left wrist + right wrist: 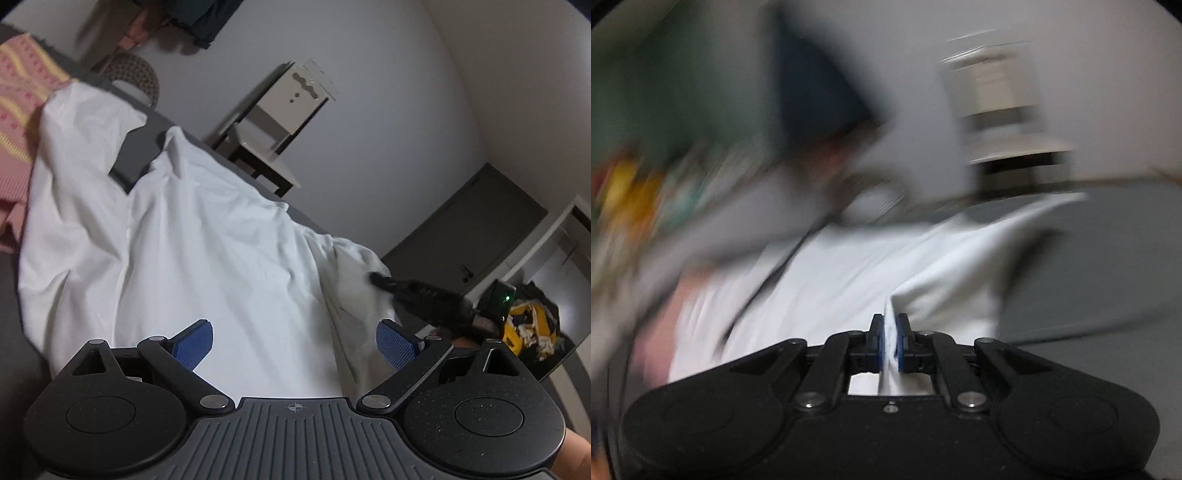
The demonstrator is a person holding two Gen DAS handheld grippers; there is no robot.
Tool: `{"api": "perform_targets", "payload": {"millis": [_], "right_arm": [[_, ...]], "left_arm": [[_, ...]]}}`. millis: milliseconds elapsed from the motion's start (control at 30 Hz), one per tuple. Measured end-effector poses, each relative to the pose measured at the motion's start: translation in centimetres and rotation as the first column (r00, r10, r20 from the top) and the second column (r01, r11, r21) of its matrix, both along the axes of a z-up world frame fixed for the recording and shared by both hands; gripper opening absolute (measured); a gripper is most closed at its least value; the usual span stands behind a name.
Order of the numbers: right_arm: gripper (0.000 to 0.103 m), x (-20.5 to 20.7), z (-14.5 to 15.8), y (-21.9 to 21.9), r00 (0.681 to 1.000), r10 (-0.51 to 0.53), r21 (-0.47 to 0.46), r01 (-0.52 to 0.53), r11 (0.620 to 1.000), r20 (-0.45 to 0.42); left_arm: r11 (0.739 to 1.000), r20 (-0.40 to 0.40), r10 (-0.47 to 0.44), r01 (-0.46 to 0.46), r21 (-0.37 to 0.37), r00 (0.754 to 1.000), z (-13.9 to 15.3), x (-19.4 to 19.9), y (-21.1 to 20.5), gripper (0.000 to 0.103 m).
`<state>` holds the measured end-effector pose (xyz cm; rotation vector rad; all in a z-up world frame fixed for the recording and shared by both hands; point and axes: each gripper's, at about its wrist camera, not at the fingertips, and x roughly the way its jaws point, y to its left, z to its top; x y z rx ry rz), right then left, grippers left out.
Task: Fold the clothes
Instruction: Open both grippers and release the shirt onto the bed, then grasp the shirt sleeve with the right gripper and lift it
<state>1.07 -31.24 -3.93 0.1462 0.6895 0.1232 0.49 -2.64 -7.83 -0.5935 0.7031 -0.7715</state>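
A white garment (pixel 192 236) lies spread and rumpled over a grey bed (pixel 136 158). My left gripper (pixel 295 343) is open just above it, blue pads (pixel 195 347) wide apart with cloth below them but not pinched. At the garment's right edge the right gripper (pixel 417 291) shows in the left wrist view as a black tool at a lifted fold. In the blurred right wrist view my right gripper (pixel 891 341) is shut on a bunched edge of the white garment (pixel 886 266), which stretches away over the grey bed (pixel 1089 266).
A pink patterned blanket (pixel 18 110) lies at the bed's left. A small white and dark side table (pixel 280 125) stands against the wall behind the bed. A grey door (pixel 472 240) and a yellow and black cloth pile (pixel 532 325) are on the right.
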Motion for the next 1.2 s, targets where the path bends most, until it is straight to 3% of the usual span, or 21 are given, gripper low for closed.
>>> {"api": "perform_targets", "payload": {"millis": [100,167,200,233,333,433,533,700,767,900,1000,1100,1200], "right_arm": [[0.014,1.3,-2.9,5.6,0.979,0.113,-0.159,-0.140,0.977,-0.169],[0.040,0.4,-3.3,6.7,0.979,0.129,-0.182,-0.157,0.971,-0.159],[0.045,-0.6,-2.8,6.5,0.984,0.125,-0.164,-0.145,0.976,-0.128],[0.051,-1.6,-2.1,5.7,0.991,0.104,-0.127,-0.115,0.985,-0.087],[0.054,-3.4,-0.1,1.6,0.999,-0.051,-0.009,0.051,0.999,0.001],[0.053,-4.0,0.6,-4.9,0.962,-0.272,0.137,0.274,0.952,-0.034],[0.047,-3.1,-0.7,-11.2,0.893,-0.436,0.336,0.446,0.830,-0.109],[0.047,0.0,-4.1,-15.9,0.854,-0.485,0.487,0.509,0.709,-0.186],[0.047,0.9,-5.6,-16.6,0.831,-0.505,0.542,0.543,0.641,-0.234],[0.047,0.8,-8.3,-17.5,0.785,-0.562,0.732,0.541,0.414,-0.263],[0.043,0.9,-9.6,-17.8,0.758,-0.598,0.793,0.521,0.315,-0.260],[0.047,0.3,-11.6,-18.2,0.719,-0.639,0.901,0.424,0.092,-0.273],[0.048,-0.2,-12.8,-17.4,0.691,-0.660,0.920,0.391,-0.001,-0.294]], "left_arm": [[1.000,-0.034,0.010,-0.011,-0.029,0.999,-0.1,0.3,0.6,0.095],[0.999,-0.042,0.018,-0.020,-0.026,0.999,-0.2,0.4,0.8,0.095],[1.000,-0.042,0.027,-0.028,-0.014,0.999,-0.3,0.4,0.9,0.095],[0.999,-0.044,0.036,-0.036,0.003,0.998,-0.4,0.4,0.9,0.095],[0.997,-0.055,0.052,-0.049,0.056,0.997,-0.6,0.5,0.6,0.095],[0.998,-0.079,0.049,-0.045,0.052,0.996,-0.9,0.6,0.3,0.095],[0.999,-0.096,0.035,-0.031,0.044,0.995,-1.3,0.7,0.1,0.095],[0.997,-0.078,0.028,-0.023,0.071,0.997,-1.4,0.7,-0.2,0.095],[0.997,-0.080,0.024,-0.018,0.079,0.996,-1.6,0.8,-0.3,0.095],[0.996,-0.093,0.013,-0.005,0.090,0.996,-2.2,1.2,-0.4,0.095],[0.995,-0.092,0.003,0.006,0.099,0.996,-2.4,1.3,-0.6,0.095],[0.994,-0.089,-0.008,0.018,0.109,0.996,-2.4,1.3,-0.9,0.095],[0.994,-0.088,-0.009,0.019,0.109,0.996,-2.4,1.1,-0.8,0.095]]}}
